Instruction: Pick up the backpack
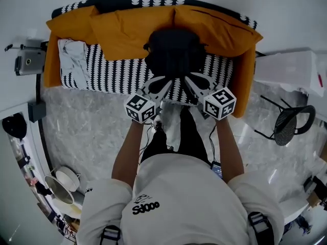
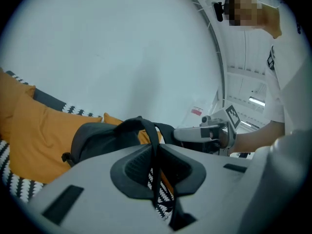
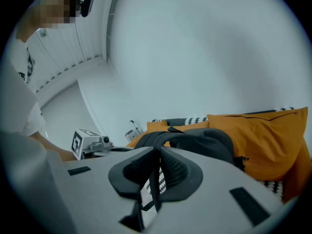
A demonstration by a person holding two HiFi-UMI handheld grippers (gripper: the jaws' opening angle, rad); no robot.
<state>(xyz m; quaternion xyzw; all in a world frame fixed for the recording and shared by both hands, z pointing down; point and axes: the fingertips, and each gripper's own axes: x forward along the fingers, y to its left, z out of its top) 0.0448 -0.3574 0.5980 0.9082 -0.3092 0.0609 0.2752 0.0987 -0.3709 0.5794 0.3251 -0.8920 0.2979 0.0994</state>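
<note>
Left gripper [image 2: 155, 168]: dark ribbed pads [image 2: 134, 172] are closed narrow on a black webbing strap [image 2: 154, 147]. The strap runs up out of the pinch, arches over, and drops toward the bag just beyond the fingertips.

Right gripper [image 3: 157, 173]: same story. Its pads [image 3: 178, 172] are pinched tight on a second black strap [image 3: 157, 189], with a thin tail of webbing dangling below the jaws.

One strap per gripper reads as deliberate. The load is split evenly, so the bag should hang level rather than swing to one side.

Black fabric backpack [image 1: 173, 52]: sits just past both sets of fingertips, between them and centred. Both grippers angle inward toward it, marker cubes nearest the person.

Below and behind the fingers: black-and-white patterned sofa [image 1: 102, 73]. Its print shows through the gap under the left jaws. Big orange cushions [image 1: 133, 29] stand behind the backpack along the sofa back.

Judgement: grip secured, lift stage. Straps look taut, so the weight is probably on them. I cannot tell whether the bag's base is clear of the seat.

Risk: thin webbing may slide through the pads if one side rises faster.
</note>
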